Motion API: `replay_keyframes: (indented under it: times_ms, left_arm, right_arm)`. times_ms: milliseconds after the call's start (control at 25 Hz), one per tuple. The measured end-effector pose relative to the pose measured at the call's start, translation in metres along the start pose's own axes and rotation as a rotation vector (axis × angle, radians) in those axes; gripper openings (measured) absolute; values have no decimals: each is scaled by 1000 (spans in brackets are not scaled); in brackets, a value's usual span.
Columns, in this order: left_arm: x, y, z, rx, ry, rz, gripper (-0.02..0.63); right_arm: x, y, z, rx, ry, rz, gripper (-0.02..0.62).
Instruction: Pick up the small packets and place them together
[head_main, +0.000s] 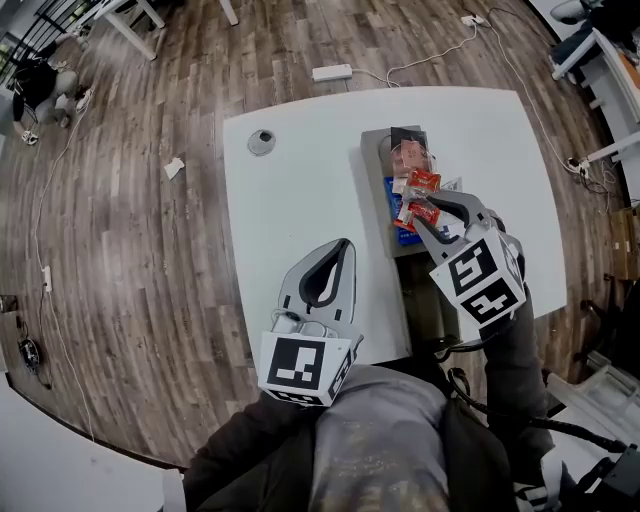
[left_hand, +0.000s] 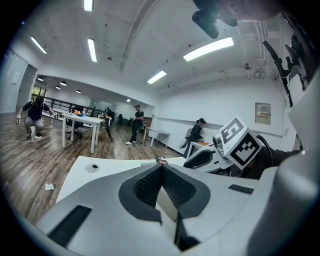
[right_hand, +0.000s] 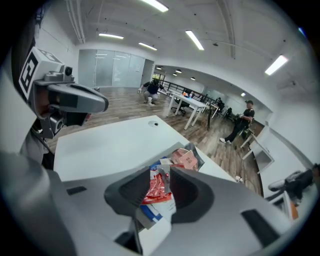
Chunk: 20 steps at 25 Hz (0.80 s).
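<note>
- Right claw (right_hand: 161, 172): jaws part open with a clear gap. A red packet (right_hand: 156, 189) sits in that gap; the pads don't look to be pressing it, so I read it as not gripped.
- That red packet lies on top of the pile, and its long axis runs roughly along the line the claw points.
- Pile is right at the jaw tips: a blue-and-white packet (right_hand: 150, 212) under the red one, a pink packet (right_hand: 186, 159) just past it, a second red packet (head_main: 423, 180) between them. All are on the grey tray (head_main: 378, 170) at the right side of the table (head_main: 300, 200).
- Left claw (left_hand: 161, 165): jaws closed tip to tip, nothing between them. It hangs over bare table, well apart from the pile, which lies to its right.
- Key relation: the packets are already together, straight ahead of and below the right claw. The right hand is much the nearer; I see no stray packet on the left claw's side.
</note>
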<state>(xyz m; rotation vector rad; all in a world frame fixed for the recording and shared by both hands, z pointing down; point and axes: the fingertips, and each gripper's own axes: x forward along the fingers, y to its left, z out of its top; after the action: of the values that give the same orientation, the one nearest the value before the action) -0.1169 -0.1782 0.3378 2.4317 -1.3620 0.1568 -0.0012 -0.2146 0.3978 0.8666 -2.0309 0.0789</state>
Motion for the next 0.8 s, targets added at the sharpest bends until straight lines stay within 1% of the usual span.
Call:
replay_keyframes:
  times_ms: [120, 240, 400, 480, 600, 640, 720, 800]
  left_arm:
    - [-3, -7, -1, 0, 0, -14, 3]
    - [-3, -14, 0, 6, 2, -31, 3]
    - [-8, -32, 2, 29, -3, -36, 3]
    - [-12, -41, 5, 43, -18, -20, 3]
    - [-21, -52, 11, 66, -36, 31, 3]
    - [-27, -57, 11, 72, -38, 50, 3]
    - [-40, -69, 12, 82, -42, 82, 3]
    - [-49, -86, 14, 96, -48, 92, 3]
  right_arm:
    - [-24, 1, -1, 49, -46, -31, 121]
    - [-50, -4, -4, 107, -103, -85, 121]
    - [-83, -4, -18, 216, -212, -118, 121]
    - [-101, -4, -23, 259, -286, -122, 120]
    - [-131, 1, -28, 309, -412, -121, 120]
    - [-142, 6, -29, 331, -460, -112, 112]
    - [-166, 22, -30, 388, -562, -76, 47]
    - [-187, 36, -31, 438, -646, -48, 6]
